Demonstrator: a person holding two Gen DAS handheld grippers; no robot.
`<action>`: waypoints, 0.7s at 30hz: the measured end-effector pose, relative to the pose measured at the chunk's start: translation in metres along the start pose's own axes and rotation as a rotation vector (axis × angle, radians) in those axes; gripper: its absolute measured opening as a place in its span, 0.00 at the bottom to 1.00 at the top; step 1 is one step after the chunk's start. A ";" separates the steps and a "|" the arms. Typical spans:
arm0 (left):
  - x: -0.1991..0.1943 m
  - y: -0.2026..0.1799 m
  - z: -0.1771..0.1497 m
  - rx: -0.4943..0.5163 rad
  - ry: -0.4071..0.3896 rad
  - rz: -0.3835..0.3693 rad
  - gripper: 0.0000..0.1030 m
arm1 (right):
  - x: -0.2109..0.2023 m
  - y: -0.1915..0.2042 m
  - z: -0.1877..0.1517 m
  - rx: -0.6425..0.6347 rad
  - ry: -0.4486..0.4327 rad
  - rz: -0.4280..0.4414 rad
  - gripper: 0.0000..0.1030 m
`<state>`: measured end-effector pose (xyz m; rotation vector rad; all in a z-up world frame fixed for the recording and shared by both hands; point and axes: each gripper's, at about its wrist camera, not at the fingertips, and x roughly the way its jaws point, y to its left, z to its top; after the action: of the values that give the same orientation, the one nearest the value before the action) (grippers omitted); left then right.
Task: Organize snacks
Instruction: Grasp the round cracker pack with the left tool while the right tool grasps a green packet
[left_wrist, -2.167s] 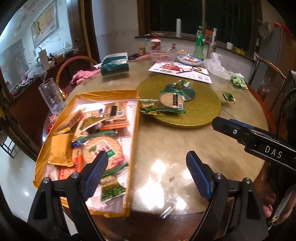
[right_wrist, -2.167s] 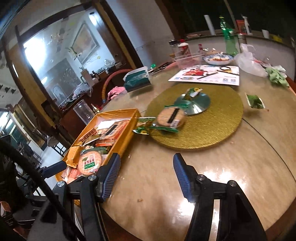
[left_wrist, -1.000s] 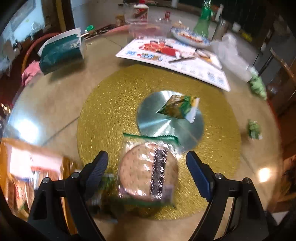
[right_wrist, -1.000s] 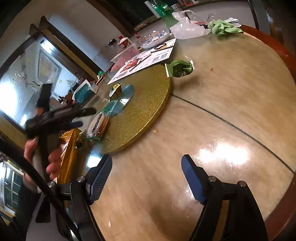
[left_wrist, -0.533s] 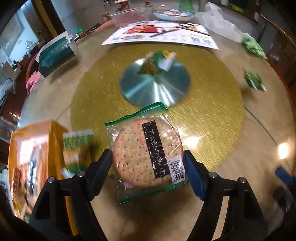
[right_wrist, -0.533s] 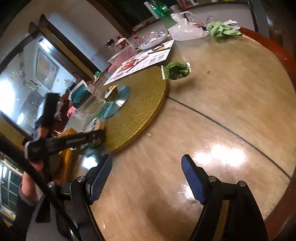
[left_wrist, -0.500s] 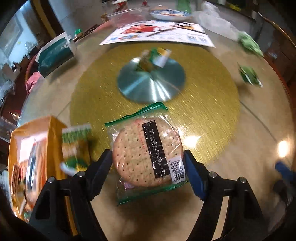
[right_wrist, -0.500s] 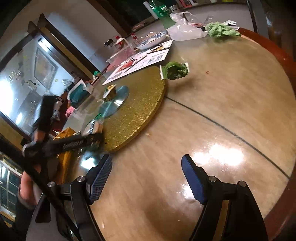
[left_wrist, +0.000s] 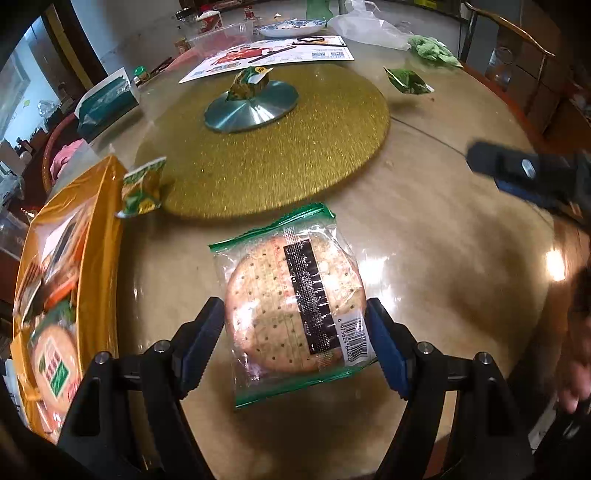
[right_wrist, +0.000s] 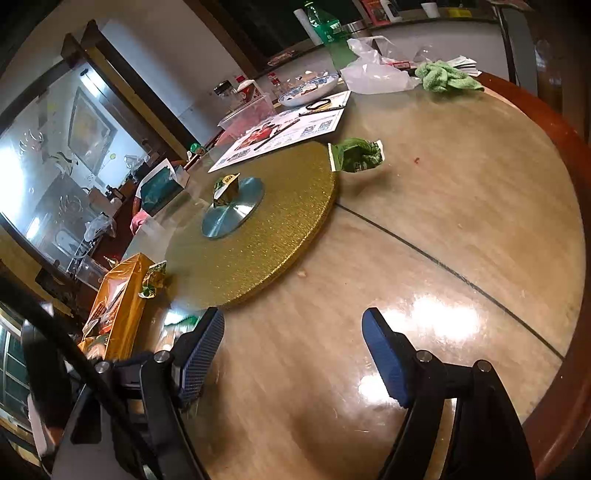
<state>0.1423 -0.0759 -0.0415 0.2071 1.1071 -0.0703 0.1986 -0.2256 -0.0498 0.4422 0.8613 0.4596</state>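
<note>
Round perforated cracker in a clear, green-edged wrapper with black label and barcode, pinched between the blue pads of the left gripper, jaws closed on its sides, above the glossy beige round table, near edge. To its left, open orange cardboard box of packaged snacks; small green-and-yellow snack packet leaning at the box's far corner. Beyond, glittery gold round turntable with silver centre disc carrying one small packet. Dark green packet just beside the turntable's rim. Right gripper open-jawed, holding nothing, over bare tabletop
</note>
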 end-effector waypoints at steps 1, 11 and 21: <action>-0.001 0.000 -0.003 0.002 0.000 -0.002 0.75 | 0.000 0.001 0.001 -0.006 0.002 -0.001 0.75; -0.014 0.011 -0.038 -0.013 -0.016 -0.029 0.75 | 0.025 -0.029 0.050 -0.038 0.082 -0.094 0.75; -0.013 0.022 -0.047 -0.064 -0.029 -0.097 0.75 | 0.072 -0.055 0.116 0.041 0.123 -0.097 0.75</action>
<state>0.0981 -0.0459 -0.0472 0.0948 1.0883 -0.1244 0.3433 -0.2525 -0.0568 0.4115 1.0084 0.3833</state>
